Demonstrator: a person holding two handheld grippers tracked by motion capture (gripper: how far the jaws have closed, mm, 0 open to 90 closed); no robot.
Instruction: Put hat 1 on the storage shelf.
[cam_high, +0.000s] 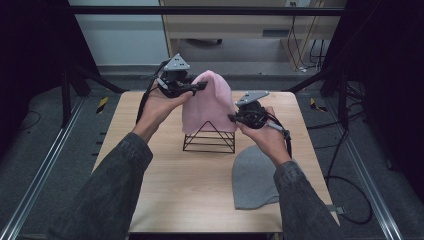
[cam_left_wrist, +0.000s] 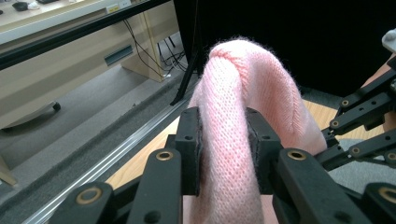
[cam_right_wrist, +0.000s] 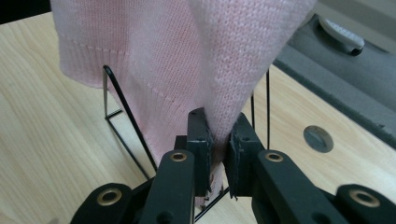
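Note:
A pink knit hat (cam_high: 207, 102) is draped over a black wire pyramid stand (cam_high: 209, 140) in the middle of the wooden table (cam_high: 165, 175). My left gripper (cam_high: 202, 86) is at the hat's upper left side. In the left gripper view its pads pinch a fold of the pink hat (cam_left_wrist: 247, 84), so the left gripper (cam_left_wrist: 224, 135) is shut on it. My right gripper (cam_high: 232, 117) is at the hat's lower right edge. In the right gripper view the right gripper (cam_right_wrist: 219, 135) is shut on the hem of the pink hat (cam_right_wrist: 163, 46), just in front of the wire stand (cam_right_wrist: 123, 107).
A grey knit hat (cam_high: 252, 177) lies flat on the table at the near right, under my right forearm. Metal rails run along the floor on both sides of the table. A round grey plug (cam_right_wrist: 318, 138) is set into the tabletop.

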